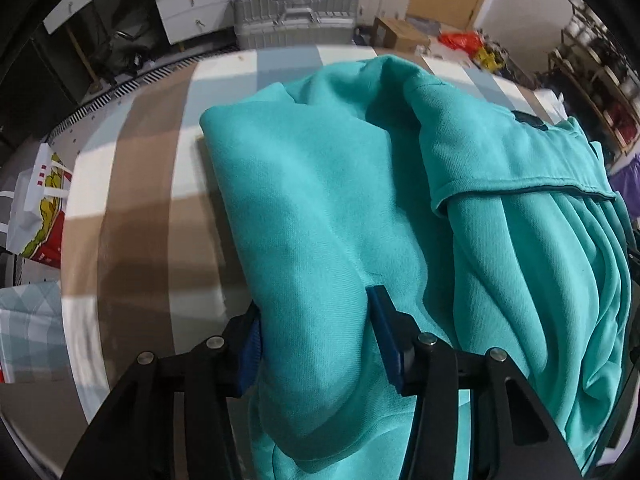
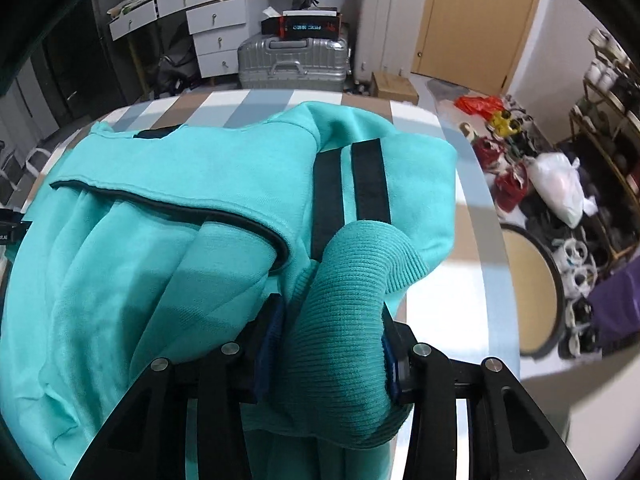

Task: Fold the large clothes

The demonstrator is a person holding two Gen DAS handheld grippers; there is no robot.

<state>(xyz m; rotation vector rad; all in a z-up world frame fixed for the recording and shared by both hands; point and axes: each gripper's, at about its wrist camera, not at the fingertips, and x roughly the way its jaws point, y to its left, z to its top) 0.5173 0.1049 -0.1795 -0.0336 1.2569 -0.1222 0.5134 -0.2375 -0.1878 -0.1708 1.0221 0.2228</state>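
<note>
A large turquoise cotton sweatshirt (image 1: 360, 184) with dark trim is lying bunched on a bed covered by a striped sheet of white, pale blue and tan bands (image 1: 132, 216). The garment is spreading across most of the sheet, and its long axis is running roughly side to side between the two grippers, with folds piling toward the middle.

The left gripper (image 1: 316, 340), black with blue pads, is pinching a thick fold of the plain turquoise fabric; the cloth is filling the gap between the pads and bulging up over them. The right gripper (image 2: 332, 340) is clamping the ribbed knit cuff (image 2: 356, 276) of a sleeve, which is rolling up in a rounded hump between its pads. Two dark vertical stripes (image 2: 370, 180) are running along the sleeve just beyond the cuff, pointing away from the right wrist camera toward the far edge of the bed.

A dark-piped seam edge (image 2: 168, 204) is crossing the body of the sweatshirt diagonally in the right wrist view.

Beyond the bed, a silver ribbed hard-shell suitcase (image 2: 292, 64) is standing on the floor with flat boxes (image 2: 308, 24) stacked on top; whether it holds anything cannot be told. A white chest of drawers (image 2: 216, 36) is standing beside it with its drawers shut. A white plastic bag (image 2: 560, 188) is sitting on the cluttered floor to the right.
</note>
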